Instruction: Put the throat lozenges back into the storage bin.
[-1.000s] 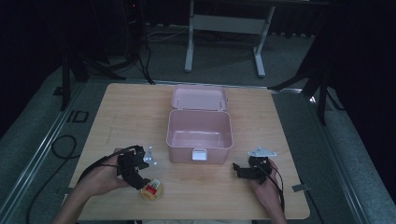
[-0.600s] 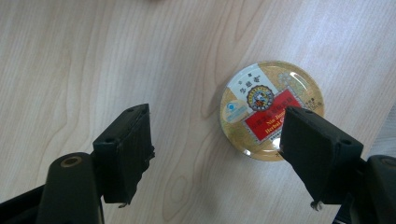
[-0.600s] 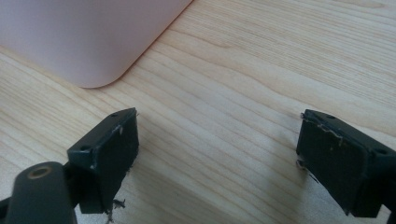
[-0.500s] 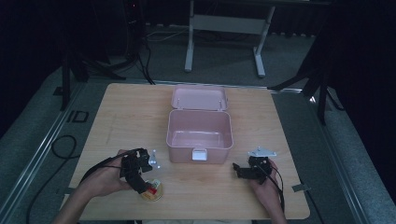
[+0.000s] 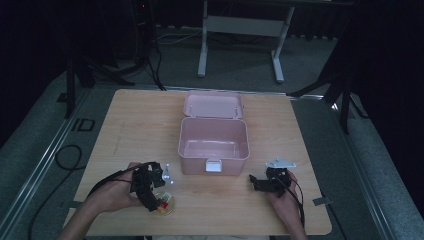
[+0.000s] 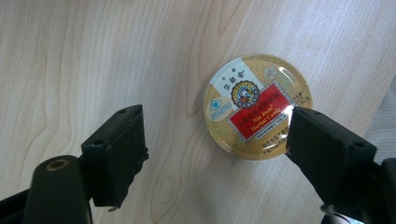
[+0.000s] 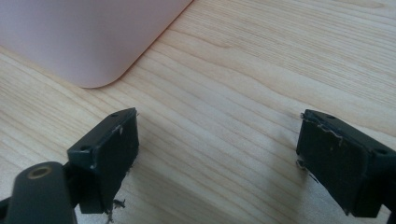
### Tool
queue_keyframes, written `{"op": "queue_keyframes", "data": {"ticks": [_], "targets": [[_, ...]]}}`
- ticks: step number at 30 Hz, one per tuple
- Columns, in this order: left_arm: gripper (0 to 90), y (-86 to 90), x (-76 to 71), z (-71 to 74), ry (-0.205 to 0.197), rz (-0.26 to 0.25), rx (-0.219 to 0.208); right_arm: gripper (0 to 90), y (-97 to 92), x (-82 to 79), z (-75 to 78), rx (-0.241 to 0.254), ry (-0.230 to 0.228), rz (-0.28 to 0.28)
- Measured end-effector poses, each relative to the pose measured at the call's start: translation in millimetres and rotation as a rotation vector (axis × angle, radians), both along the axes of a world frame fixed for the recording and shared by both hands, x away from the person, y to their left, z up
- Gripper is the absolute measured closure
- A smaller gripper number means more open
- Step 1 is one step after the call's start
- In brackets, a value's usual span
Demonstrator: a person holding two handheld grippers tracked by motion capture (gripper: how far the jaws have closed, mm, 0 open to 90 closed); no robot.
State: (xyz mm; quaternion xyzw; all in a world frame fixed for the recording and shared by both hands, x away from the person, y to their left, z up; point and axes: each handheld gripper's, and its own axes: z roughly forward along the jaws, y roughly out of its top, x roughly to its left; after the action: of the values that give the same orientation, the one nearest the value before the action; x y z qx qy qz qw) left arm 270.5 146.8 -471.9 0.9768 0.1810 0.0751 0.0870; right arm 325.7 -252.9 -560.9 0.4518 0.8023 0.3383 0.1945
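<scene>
One round candy tin [image 6: 258,107] flat on the tabletop [image 6: 93,56], near its front edge, between the jaws of the left gripper [image 6: 215,154], just spread wide and not pressing. Likely lining up to grasp, pink box [image 5: 214,140] open beyond. Right gripper [image 7: 217,158] wide, empty, resting beside the box.

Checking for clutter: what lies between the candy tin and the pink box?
Only bare table. In the high view nothing lies between the tin and the box; the left tool hangs above that stretch.
</scene>
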Motion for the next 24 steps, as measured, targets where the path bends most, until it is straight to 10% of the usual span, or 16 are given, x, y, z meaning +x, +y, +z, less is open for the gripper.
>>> {"op": "queue_keyframes", "data": {"ticks": [24], "targets": [[15.7, -10.2, -2.3, -13.7, 0.076, -0.044, 0.030, 12.7, 0.0, 0.0, 0.0, 0.000, 0.000, 0.000]]}}
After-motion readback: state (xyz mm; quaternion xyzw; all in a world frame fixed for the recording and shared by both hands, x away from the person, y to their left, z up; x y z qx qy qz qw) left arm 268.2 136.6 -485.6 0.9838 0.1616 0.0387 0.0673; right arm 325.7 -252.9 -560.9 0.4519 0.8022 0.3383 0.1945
